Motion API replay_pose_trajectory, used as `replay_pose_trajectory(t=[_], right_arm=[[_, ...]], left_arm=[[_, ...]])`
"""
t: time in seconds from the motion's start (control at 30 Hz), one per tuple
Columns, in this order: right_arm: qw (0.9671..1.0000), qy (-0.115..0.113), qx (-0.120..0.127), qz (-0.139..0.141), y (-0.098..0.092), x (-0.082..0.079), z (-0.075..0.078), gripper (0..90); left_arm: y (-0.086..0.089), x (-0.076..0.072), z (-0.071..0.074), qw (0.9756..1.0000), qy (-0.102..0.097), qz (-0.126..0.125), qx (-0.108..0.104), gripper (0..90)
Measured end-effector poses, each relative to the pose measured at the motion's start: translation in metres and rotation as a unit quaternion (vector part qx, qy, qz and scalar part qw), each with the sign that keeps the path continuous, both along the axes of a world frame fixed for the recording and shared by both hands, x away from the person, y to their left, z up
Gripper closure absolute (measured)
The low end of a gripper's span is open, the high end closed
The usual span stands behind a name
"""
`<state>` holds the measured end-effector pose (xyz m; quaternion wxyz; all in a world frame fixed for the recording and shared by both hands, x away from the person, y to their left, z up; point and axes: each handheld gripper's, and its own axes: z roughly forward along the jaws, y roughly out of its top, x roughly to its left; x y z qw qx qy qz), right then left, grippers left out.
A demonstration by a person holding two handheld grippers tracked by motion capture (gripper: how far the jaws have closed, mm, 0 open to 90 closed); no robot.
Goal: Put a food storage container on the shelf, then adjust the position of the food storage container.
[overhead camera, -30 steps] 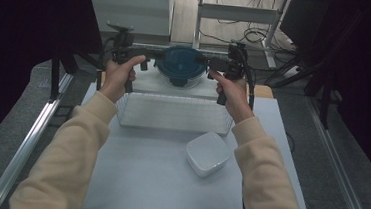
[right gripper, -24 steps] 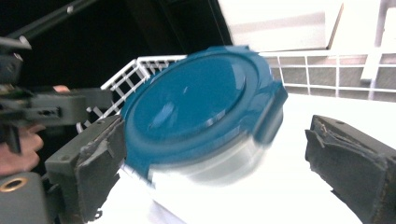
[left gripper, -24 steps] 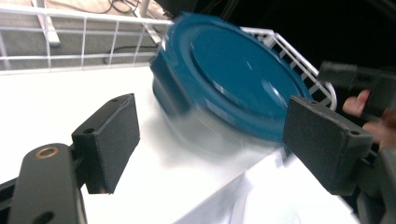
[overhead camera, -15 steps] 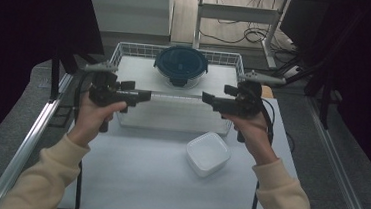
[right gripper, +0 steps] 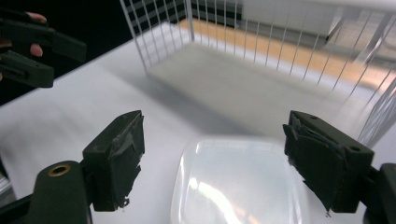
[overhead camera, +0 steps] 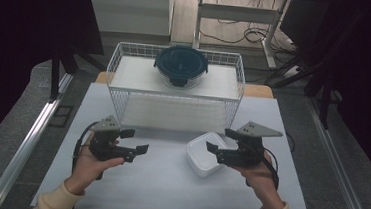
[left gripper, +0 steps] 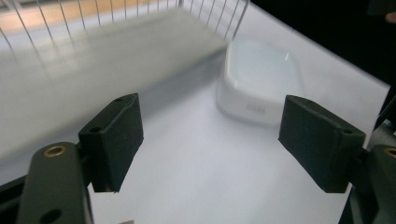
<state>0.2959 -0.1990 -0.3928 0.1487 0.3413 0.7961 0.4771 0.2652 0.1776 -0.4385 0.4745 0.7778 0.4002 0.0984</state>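
Observation:
A round dark-blue lidded container (overhead camera: 181,65) stands on top of a white wire rack (overhead camera: 125,74). A white rounded-rectangle container (overhead camera: 202,156) lies on the table in front of the rack. Low at the table's left front, my left gripper (overhead camera: 135,141) is open with nothing between its jaws; in the left gripper view (left gripper: 219,144) the white container (left gripper: 261,81) lies ahead of it. My right gripper (overhead camera: 221,141) hovers by the white container's right side. Its jaws have just been closing a little but still stand wide (right gripper: 224,163), with the container (right gripper: 238,186) below them, untouched.
The white table (overhead camera: 166,198) ends just before the person's sleeves. A metal rail (overhead camera: 30,137) runs along the floor at left. The rack's wire wall (right gripper: 261,46) rises beyond the white container. Behind the table are desk legs and cables (overhead camera: 239,33).
Both hands have drawn back from beside the blue container on the rack and sunk to the table's front. The blue container stays on the rack top.

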Motion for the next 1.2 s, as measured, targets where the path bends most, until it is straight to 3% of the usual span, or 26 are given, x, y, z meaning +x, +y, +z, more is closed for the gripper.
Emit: replay_pose_trajectory(t=[0.2,0.4,0.83,1.0,1.2], right_arm=[[0.9989,0.041,-0.019,0.005,-0.006,-0.008,-0.04,22.8],[0.9981,0.058,-0.019,0.006,-0.011,-0.01,-0.053,24.5],[0.9984,0.053,-0.018,0.004,-0.013,-0.008,-0.054,28.0],[0.998,0.06,-0.021,-0.002,-0.016,-0.004,-0.052,29.6],[0.9976,0.064,-0.018,-0.021,-0.025,0.003,-0.045,42.5]], left_arm=[[-0.002,-0.004,-0.025,0.9993,0.012,0.008,0.036,21.8],[0.005,-0.008,-0.033,0.9991,0.014,0.019,0.036,24.8],[0.006,-0.013,-0.047,0.9981,0.028,0.028,0.048,24.3],[0.007,-0.012,-0.052,0.9976,0.034,0.025,0.054,23.9],[0.004,-0.014,-0.056,0.9976,0.035,0.019,0.058,22.5]])
